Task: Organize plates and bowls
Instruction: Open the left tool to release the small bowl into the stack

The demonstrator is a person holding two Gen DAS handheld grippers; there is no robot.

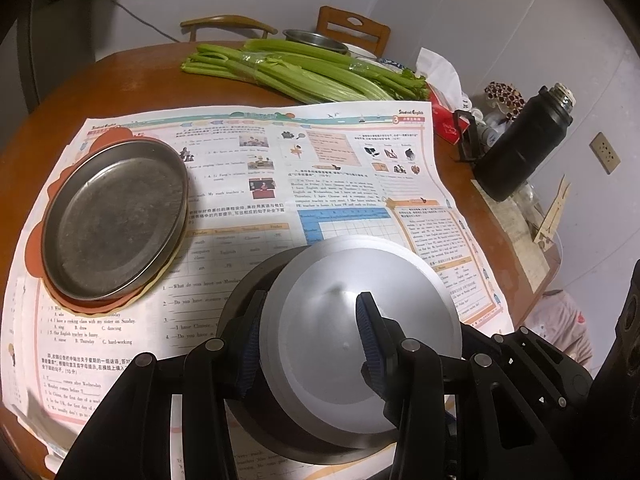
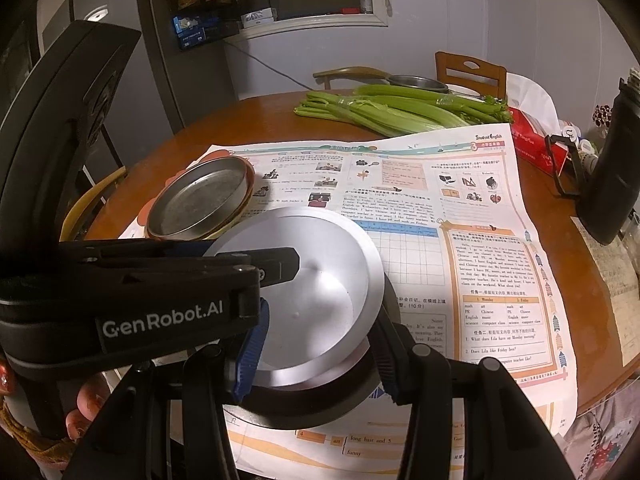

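Handling: bowl (image 1: 320,320) likely light and stiff, thin pale metal; smooth matte skin, probably slippery under hard pads, so best taken by pinching the wall just below the rim, one pad inside and one outside.
Bowl place: near edge of the tabletop (image 1: 132,76), on the newspaper (image 1: 340,168), seated upright in a darker dish (image 1: 288,436).
Dark dish: wider, darker steel, shallow; may lift along or slide if the bowl sticks to it.
Left gripper (image 1: 311,344): jaws apart, straddling the bowl's near-left wall; one pad at the outside of the wall, the other inside and clear of it; not yet clamped.
Right gripper (image 2: 317,356): jaws spread wide with the near part of the bowl between them; whether either pad touches, impossible to tell.
Pan (image 1: 116,220): round, flat-bottomed, dull scratched steel, low straight wall; toward the left edge, on an orange scalloped mat (image 1: 40,240); likely heavier than the bowl.
Risk: dented rim from squeezing too hard; paper dragging along under the dish.
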